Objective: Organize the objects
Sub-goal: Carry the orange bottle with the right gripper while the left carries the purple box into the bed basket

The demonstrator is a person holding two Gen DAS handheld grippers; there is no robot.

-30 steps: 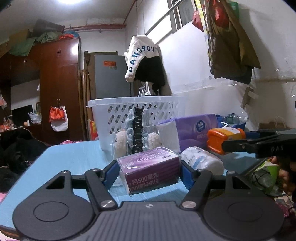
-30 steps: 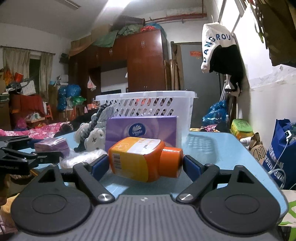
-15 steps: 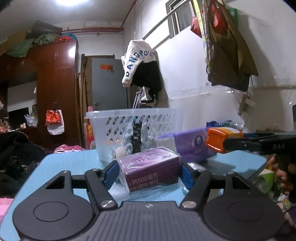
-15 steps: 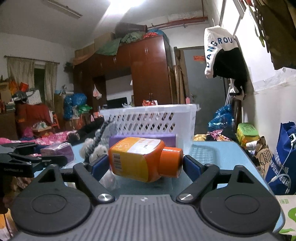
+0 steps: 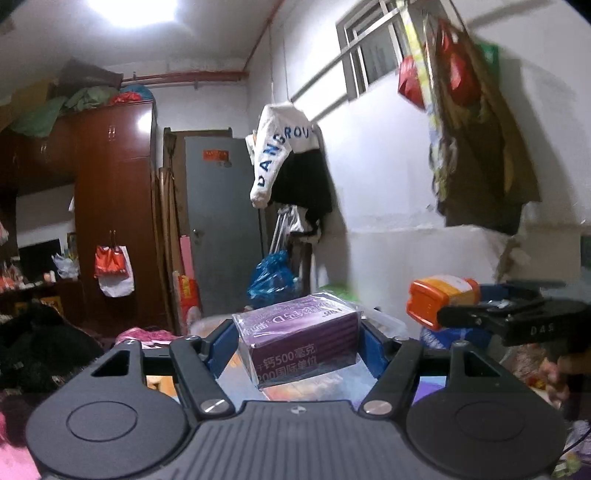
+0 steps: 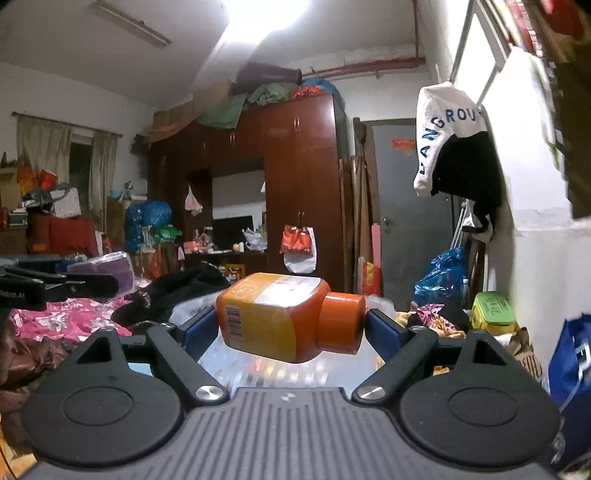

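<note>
The left gripper (image 5: pixel 297 341) is clamped on a purple box (image 5: pixel 301 345) held in the air, and beside it the right gripper (image 6: pixel 291 325) grips an orange bottle (image 6: pixel 284 315) lying sideways, cap rightward, above a blurred white basket (image 6: pixel 295 365).

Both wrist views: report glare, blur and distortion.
Left wrist view: ceiling light blown out, hanging bags motion-smeared, walls bowed by the fisheye; purple box sharp. Right wrist view: ceiling light glares, white basket below the orange bottle is smeared.
</note>
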